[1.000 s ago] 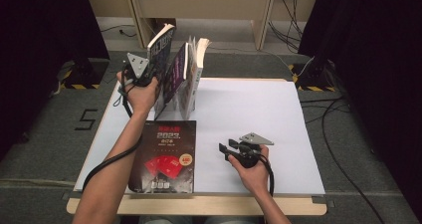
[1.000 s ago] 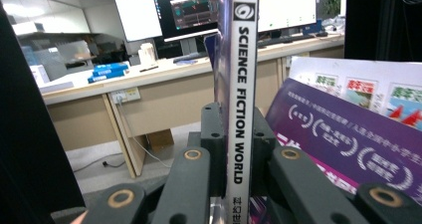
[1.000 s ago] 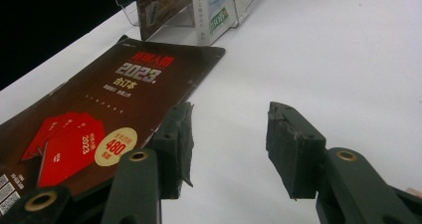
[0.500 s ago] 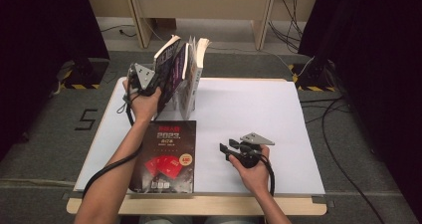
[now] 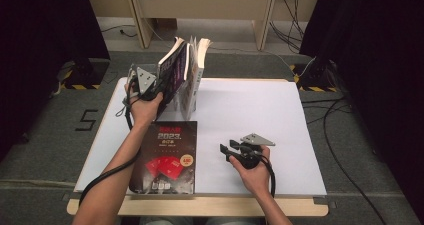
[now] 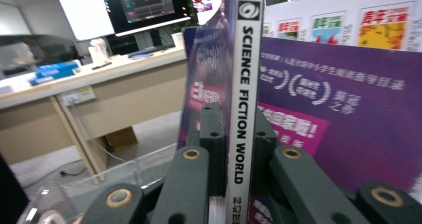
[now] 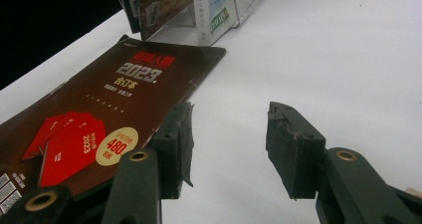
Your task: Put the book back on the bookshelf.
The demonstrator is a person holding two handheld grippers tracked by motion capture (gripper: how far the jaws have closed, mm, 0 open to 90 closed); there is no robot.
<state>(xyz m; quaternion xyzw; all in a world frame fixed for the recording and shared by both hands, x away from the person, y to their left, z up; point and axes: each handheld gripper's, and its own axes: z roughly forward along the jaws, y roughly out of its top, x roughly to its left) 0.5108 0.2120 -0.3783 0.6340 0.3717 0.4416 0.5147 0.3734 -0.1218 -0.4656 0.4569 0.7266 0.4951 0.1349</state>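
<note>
Left gripper [image 5: 161, 85]: clenched on the spine of the Science Fiction World magazine [image 6: 247, 84], at the far left of the table [image 5: 250, 115].
Magazine: upright, leaning against the other magazines [image 5: 192, 70] in the clear stand [image 7: 244, 0].
Right gripper [image 5: 226, 148]: released, jaws apart, resting near the front edge.
Dark 2023 volume [image 5: 167, 157]: flat, near left, just beside the right gripper.

Even overhead light brightens the white rectangular table top [image 5: 240, 115]; surroundings lie dark, close gripper views slightly blurred.
</note>
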